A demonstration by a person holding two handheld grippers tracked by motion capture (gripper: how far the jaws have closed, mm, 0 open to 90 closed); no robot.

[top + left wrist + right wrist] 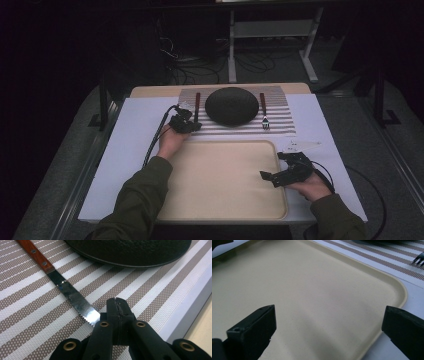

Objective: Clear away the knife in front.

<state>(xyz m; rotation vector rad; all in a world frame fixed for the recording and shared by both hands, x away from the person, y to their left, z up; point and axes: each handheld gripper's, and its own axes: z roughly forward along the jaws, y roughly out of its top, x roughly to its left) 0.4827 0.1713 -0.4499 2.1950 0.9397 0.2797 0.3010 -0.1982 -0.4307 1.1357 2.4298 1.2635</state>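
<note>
A wood-handled knife [65,289] lies on a brown-and-white striped placemat [280,122] at the far side of the worktop [127,150], just left of a dark round plate [232,105]; its serrated blade points toward the person. In the left gripper view the tip of that blade sits right beside the left claw [116,305], whose two black jaws are pressed together with nothing between them; whether tip and claw touch cannot be told. From the high view the left claw [186,123] rests at the placemat's near left corner, by the knife [197,107], the person's left hand [172,141] behind it and a black cable trailing off to the left.

On the other side of the plate a fork [263,111] with a matching wooden handle lies on the placemat, tines toward the person.

Nearer the person, a large cream tray [220,200] covers the middle of the worktop. The right claw [270,176] hovers over the tray's right edge, held in the right hand [310,185], jaws spread wide and empty. The right gripper view looks between those parted jaws across the bare tray [312,290] to its rounded far corner, with the striped placemat [372,257] and the fork's tines [419,259] beyond.

Both forearms wear dark olive sleeves [140,200].
</note>
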